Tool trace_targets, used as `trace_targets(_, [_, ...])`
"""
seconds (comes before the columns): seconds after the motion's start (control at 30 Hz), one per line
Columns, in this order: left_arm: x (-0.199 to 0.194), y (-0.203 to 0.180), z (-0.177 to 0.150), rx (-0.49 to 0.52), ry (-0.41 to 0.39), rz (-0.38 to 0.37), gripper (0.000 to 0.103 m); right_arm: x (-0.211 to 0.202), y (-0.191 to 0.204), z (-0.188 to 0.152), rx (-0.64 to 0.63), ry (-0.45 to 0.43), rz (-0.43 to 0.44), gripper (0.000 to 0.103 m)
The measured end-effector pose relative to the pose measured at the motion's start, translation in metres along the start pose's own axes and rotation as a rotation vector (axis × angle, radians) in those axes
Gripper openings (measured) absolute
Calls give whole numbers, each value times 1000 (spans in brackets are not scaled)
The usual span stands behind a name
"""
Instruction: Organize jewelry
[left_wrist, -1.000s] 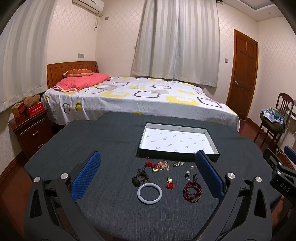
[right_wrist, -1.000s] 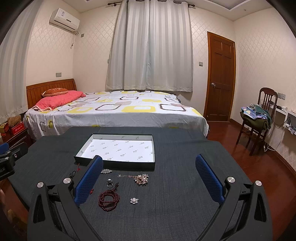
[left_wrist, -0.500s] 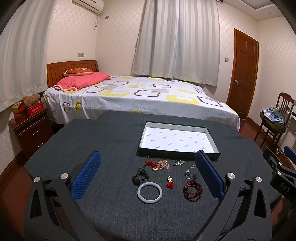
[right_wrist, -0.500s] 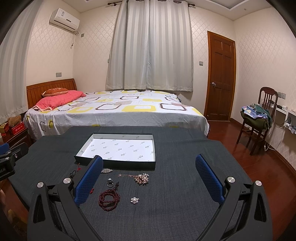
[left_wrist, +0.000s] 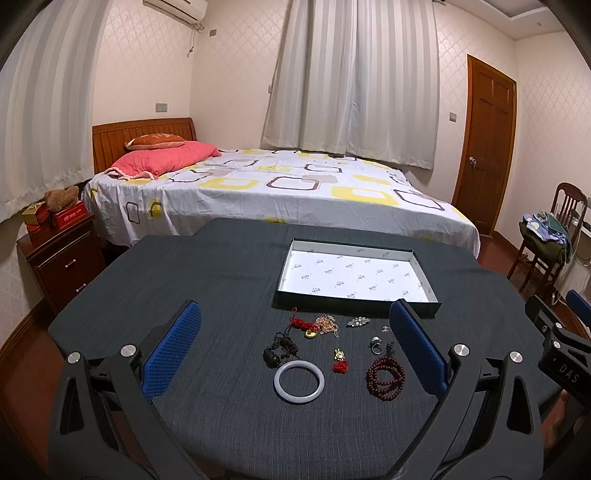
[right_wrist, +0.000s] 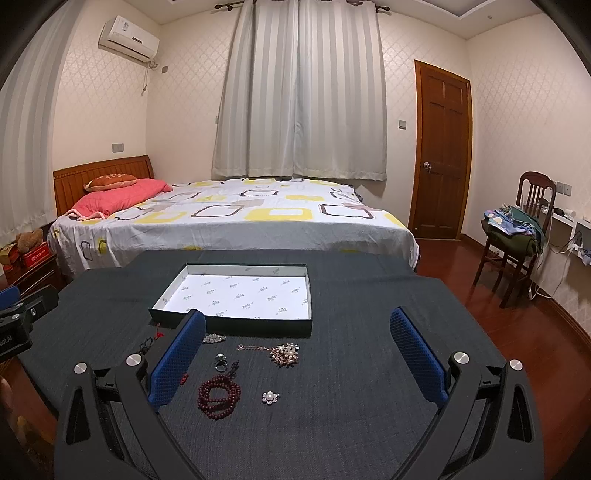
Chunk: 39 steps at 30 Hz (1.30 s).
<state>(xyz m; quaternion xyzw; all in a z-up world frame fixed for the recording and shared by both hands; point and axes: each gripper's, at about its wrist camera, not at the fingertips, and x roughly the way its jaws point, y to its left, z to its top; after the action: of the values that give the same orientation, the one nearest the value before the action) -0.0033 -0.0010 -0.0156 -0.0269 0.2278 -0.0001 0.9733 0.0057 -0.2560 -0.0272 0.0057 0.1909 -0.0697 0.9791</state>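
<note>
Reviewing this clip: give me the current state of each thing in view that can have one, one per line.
Left hand-held gripper: open, holding nothing.
Right hand-held gripper: open, holding nothing.
Box: lidless, nothing inside.
White bangle: flat on the table, outside the box.
Dark red bead bracelet: coiled on the table, outside the box.
Ring: on the table.
Flower brooch: on the table, chain stretched out.
Door: closed.
Curtains: drawn.

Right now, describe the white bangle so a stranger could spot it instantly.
On the dark table, look in front of the shallow white-lined box, among the scattered jewelry. The white bangle lies nearest the camera: the only plain, smooth, pale ring, larger than the dark red bead bracelet beside it.
</note>
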Motion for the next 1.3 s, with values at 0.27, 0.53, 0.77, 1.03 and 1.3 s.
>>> trace_targets(0.27, [1, 0, 0, 2, -1, -1, 99, 0, 0, 0, 0, -2, -2, 97])
trace_targets(0.53, [19, 7, -19, -4, 0, -31, 99, 16, -2, -18, 4, -14, 8, 97])
trace_targets(0.77, [71, 15, -55, 10, 106, -21, 99, 63, -7, -63, 12, 73, 5, 97])
trace_targets(1.03, [135, 14, -90, 16, 262, -36, 99, 102, -11, -99, 33, 198, 11, 97])
trace_targets(1.3, [173, 5, -112, 50, 369, -11, 93, 127, -10, -119, 34, 274, 29, 96])
